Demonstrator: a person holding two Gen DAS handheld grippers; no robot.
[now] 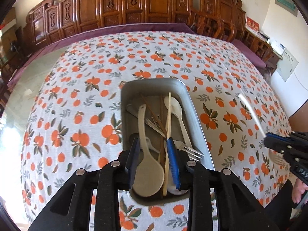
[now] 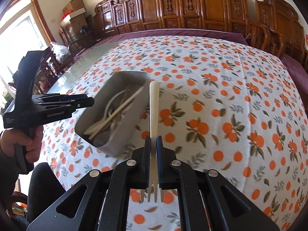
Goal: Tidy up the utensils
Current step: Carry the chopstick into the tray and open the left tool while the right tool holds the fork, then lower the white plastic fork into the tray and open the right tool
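Hovering low over the metal tray [image 1: 194,111] at left, the left gripper [image 1: 154,157] with jaws parted and nothing pinched, straddling the white rice paddle [image 1: 147,165] and pale chopstick [image 1: 167,134] below. Crowding the tray: a white spoon [image 1: 178,109], a metal fork [image 1: 189,150], dark chopsticks [image 1: 154,113]. Further right, over the orange-print cloth on the worktop [image 2: 231,105], the right gripper [image 2: 153,150] clamped on a white plastic fork [image 2: 154,107], handle pointing far, tines near. Best done slowly: swinging left toward the tray, keeping the fork level, lowering between the walls, aligning lengthwise beside the metal fork, releasing only once resting, avoiding the left gripper.
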